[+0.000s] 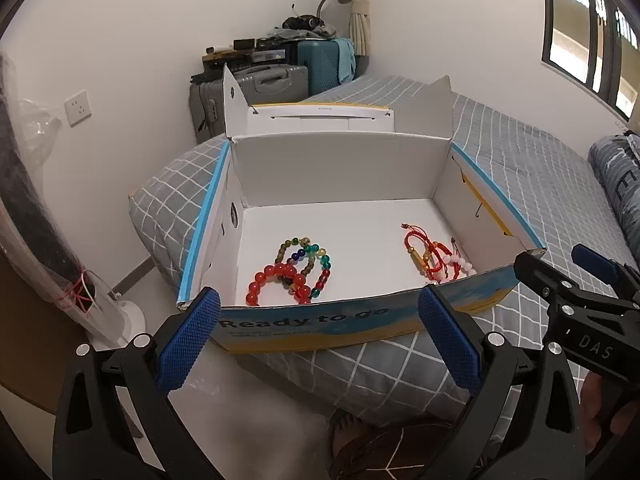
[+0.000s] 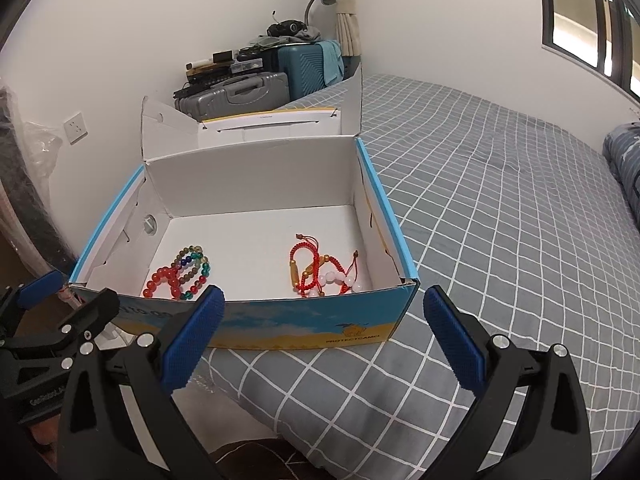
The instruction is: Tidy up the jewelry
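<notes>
Beaded bracelets: heaped on the left of the box floor, red beads nearest.
Cord bracelets: bunched on the right, near the side wall.
Box: lid open, on the grey checked bed.
Left tool: spread wide, empty, before the box front.
Right tool: spread wide, empty.

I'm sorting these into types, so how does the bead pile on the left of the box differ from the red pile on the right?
The left pile is all round beads: red ones plus multicoloured green, blue and brownish strands. The right pile is mostly red woven cord with gold tube charms and a few pale pink beads. The left pile is coiled tight; the right pile sprawls, with loose cord ends. Both lie inside the open box, near its front wall.
</notes>
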Motion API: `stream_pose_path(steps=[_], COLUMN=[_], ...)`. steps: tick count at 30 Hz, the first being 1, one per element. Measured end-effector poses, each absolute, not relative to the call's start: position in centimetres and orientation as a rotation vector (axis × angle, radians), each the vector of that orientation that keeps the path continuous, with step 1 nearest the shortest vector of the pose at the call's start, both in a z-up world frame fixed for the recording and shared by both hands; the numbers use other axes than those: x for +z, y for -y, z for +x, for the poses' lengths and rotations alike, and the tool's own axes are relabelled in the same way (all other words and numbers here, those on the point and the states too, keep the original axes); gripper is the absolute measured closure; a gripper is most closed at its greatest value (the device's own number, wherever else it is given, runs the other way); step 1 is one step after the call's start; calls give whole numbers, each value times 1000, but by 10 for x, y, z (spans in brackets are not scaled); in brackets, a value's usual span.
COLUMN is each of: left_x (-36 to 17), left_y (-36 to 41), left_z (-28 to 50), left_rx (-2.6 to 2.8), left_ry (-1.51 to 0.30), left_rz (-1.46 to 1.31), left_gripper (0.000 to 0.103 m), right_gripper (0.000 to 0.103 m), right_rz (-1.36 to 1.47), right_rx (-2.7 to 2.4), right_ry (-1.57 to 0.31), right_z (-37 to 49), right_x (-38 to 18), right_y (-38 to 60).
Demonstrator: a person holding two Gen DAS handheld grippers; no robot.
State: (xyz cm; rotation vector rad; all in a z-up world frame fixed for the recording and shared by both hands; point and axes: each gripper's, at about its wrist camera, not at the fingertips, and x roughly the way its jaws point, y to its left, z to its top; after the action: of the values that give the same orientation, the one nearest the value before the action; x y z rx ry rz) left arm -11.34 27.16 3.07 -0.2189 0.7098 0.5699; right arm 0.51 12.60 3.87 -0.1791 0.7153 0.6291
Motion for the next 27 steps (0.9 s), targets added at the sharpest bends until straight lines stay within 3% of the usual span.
stream_pose_path(steps=[27], left_x=[33], left_y=[-269], left_z=[-117], left_rx=[574], left_ry=[-694], left_rz=[-241], left_gripper=[6], right_gripper=[7], right_rz=[-181], right_rx=[631], right_ry=[-727], right_z=[3], right_x=[35], right_y=[-122])
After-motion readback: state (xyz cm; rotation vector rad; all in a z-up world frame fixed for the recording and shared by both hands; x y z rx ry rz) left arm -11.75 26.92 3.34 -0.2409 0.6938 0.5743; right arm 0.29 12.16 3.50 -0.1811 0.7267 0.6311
